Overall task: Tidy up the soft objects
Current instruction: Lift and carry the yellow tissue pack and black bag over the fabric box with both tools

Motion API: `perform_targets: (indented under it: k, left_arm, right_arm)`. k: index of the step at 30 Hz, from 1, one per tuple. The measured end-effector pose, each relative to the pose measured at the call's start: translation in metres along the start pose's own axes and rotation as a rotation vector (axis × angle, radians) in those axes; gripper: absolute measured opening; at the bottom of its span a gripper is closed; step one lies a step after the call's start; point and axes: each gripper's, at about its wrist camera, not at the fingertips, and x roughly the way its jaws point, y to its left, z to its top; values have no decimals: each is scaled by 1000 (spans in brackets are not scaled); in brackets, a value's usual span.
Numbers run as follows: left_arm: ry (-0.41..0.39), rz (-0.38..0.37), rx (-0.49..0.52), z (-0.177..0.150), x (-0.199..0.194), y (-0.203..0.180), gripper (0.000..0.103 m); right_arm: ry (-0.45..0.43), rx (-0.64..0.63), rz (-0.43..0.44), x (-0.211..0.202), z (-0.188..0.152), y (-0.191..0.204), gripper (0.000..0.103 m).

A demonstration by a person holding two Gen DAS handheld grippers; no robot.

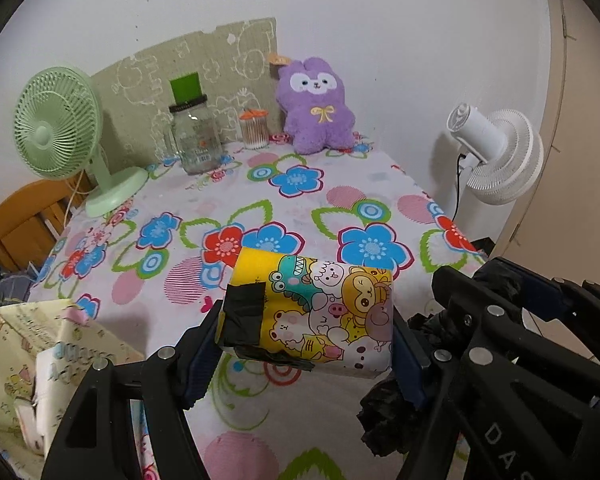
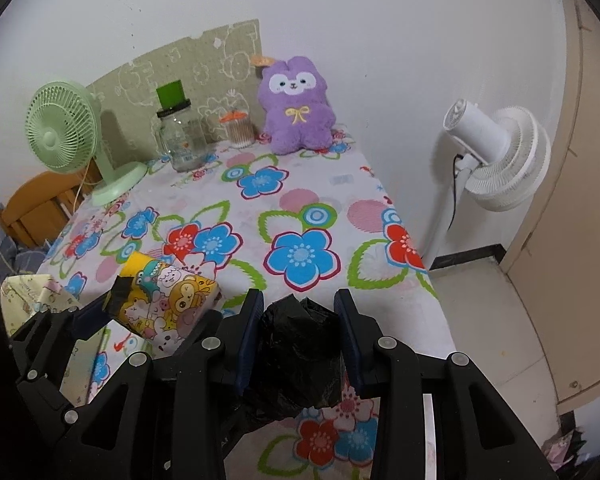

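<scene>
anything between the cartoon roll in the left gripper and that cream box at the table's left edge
Nothing visible. The left gripper holds the cartoon roll above the tablecloth; the gap toward the cream box looks clear.

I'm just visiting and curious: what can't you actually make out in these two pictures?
- Black crumpled bundle in the right claw: its contents, wrapping hides them; right view.
- Patterned box: cut off by the edge, inside unclear; left view.
- Cartoon-printed roll in the left claw: underside hidden.
- Glass jar label: too small.
</scene>
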Motion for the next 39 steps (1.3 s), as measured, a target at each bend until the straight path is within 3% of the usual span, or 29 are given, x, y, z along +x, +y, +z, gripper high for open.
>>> perform_targets:
  k: [28, 39]
  left_arm:
    - [-129, 21, 16, -19, -115, 37, 76]
    - [-158, 19, 7, -29, -138, 64, 76]
  right_arm:
    - [-141, -74, 3, -116, -14, 52, 40]
    - [-172, -90, 14, -138, -21, 81, 40]
